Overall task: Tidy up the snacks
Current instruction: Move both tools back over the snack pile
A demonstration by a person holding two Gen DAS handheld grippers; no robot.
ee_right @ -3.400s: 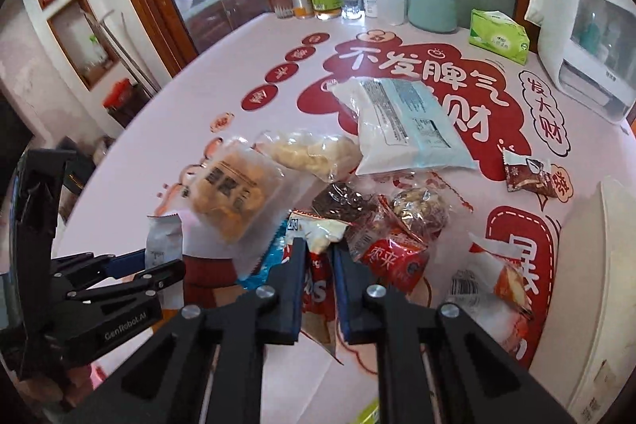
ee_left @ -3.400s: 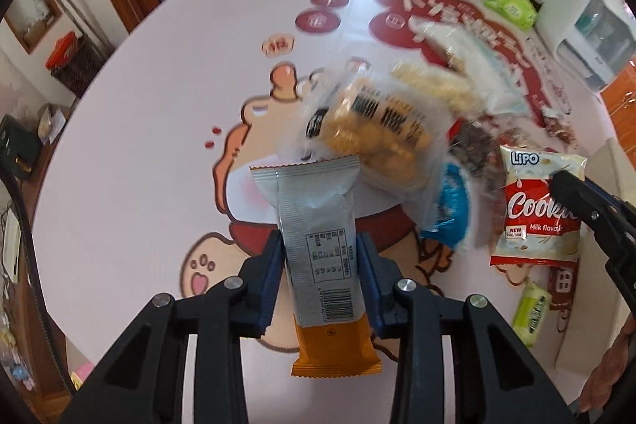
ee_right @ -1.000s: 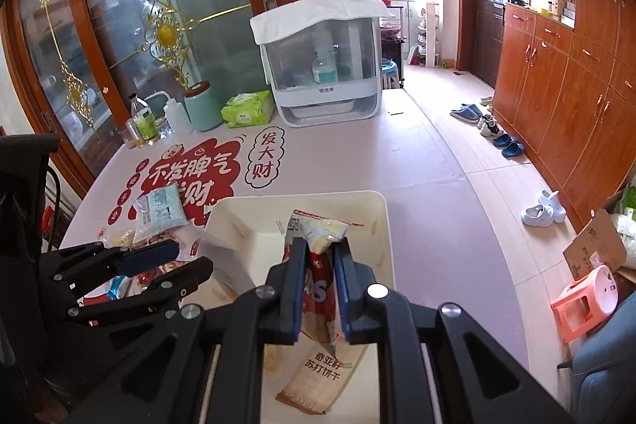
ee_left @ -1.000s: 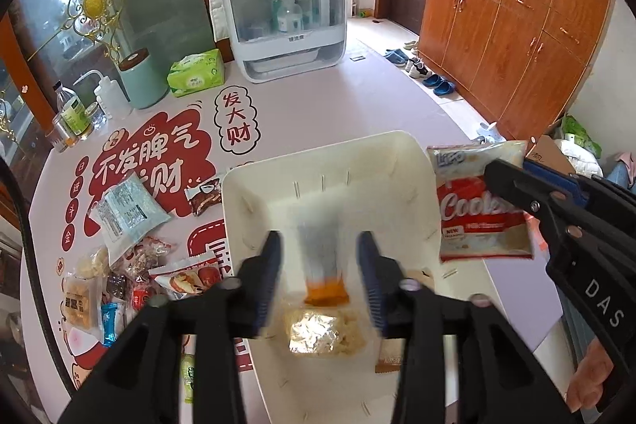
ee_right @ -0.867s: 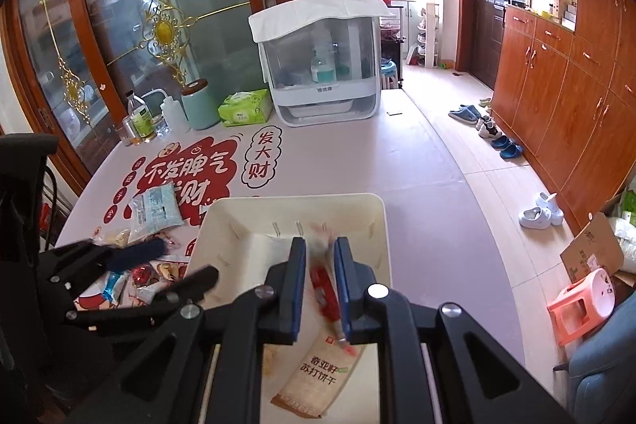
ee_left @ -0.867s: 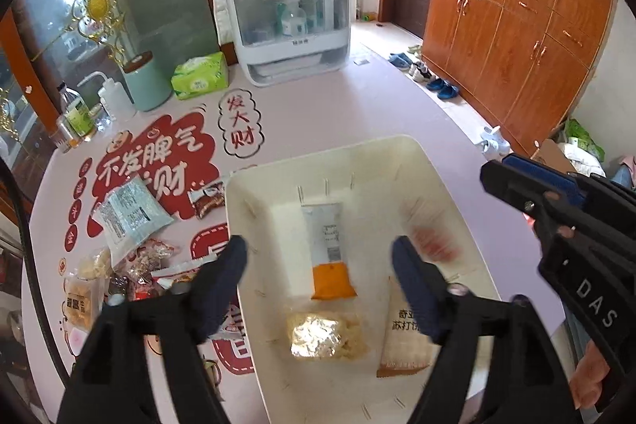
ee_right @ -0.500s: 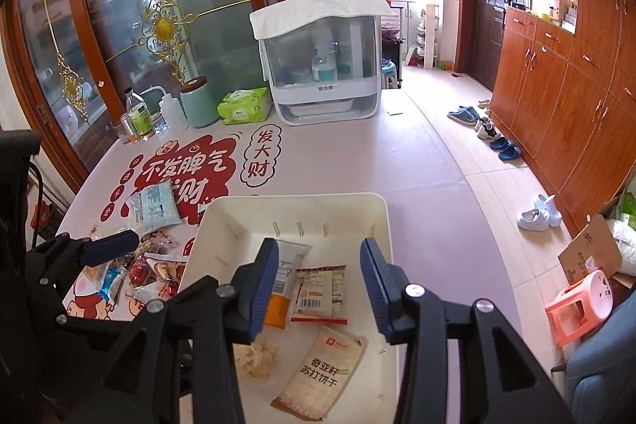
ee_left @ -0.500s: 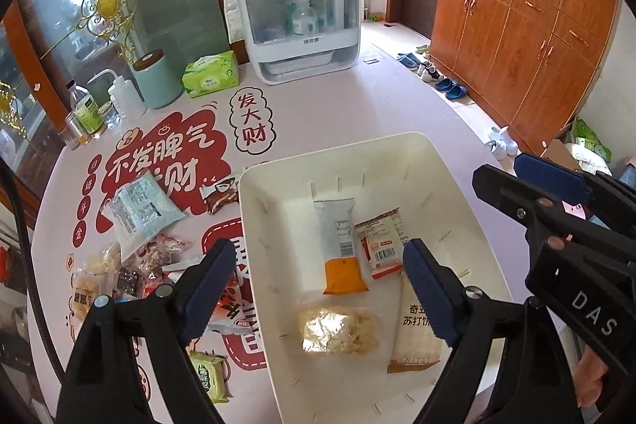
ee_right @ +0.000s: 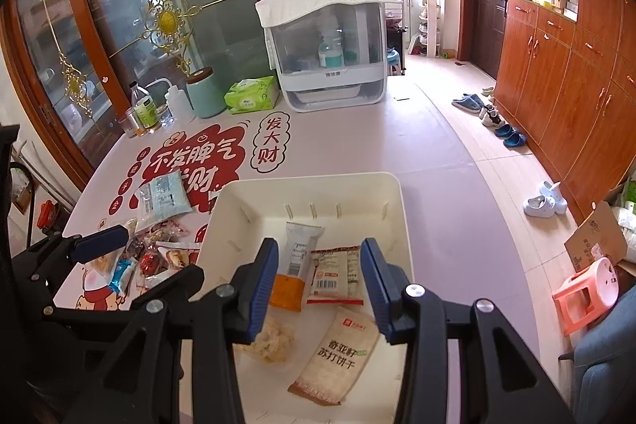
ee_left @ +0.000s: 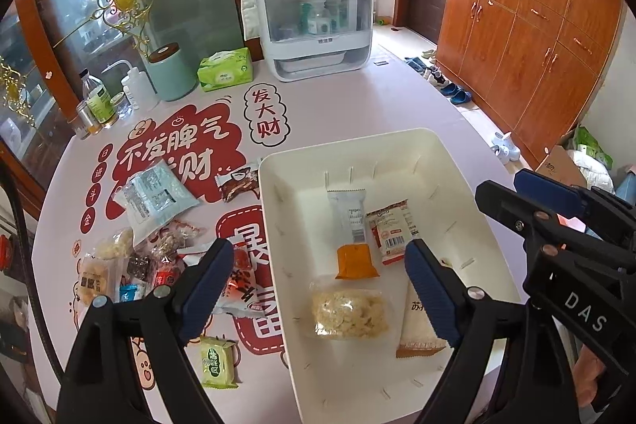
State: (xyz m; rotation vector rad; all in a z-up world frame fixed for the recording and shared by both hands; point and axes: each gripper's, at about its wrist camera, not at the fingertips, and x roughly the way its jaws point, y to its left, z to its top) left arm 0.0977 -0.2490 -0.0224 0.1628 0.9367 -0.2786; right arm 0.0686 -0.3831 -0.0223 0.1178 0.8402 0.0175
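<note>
Both snack packets have left the tools since 3.4 s ago and now lie inside the cream rectangular plastic bin (ee_left: 457, 169). Left tool (ee_left: 316, 289): jaws spread wide, nothing between them, hovering over the bin. Right tool (ee_right: 318, 285): jaws likewise wide apart and empty, above the same bin; it also appears at the 3 o'clock edge of the left wrist view (ee_left: 528, 197).

Bin contents, left wrist view: a grey-and-orange long foil packet (ee_left: 351, 229) near the centre; a small red-and-white barcode packet (ee_left: 391, 231) just beside it at 3 o'clock; a clear bag of pale puffed pieces (ee_left: 348, 312) at 6 o'clock of the orange end; a beige cracker packet with printed characters (ee_right: 338, 356), partly hidden by the left tool's finger in the left view.

At 9 o'clock of the bin, on the pink surface with red printed characters (ee_left: 357, 114), loose snacks remain: a pale blue flat pouch (ee_left: 155, 197), a brown chocolate wrapper (ee_left: 238, 183) touching the bin wall, a small green square packet (ee_left: 214, 362), and a mixed heap of small wrapped snacks (ee_left: 151, 265).
</note>
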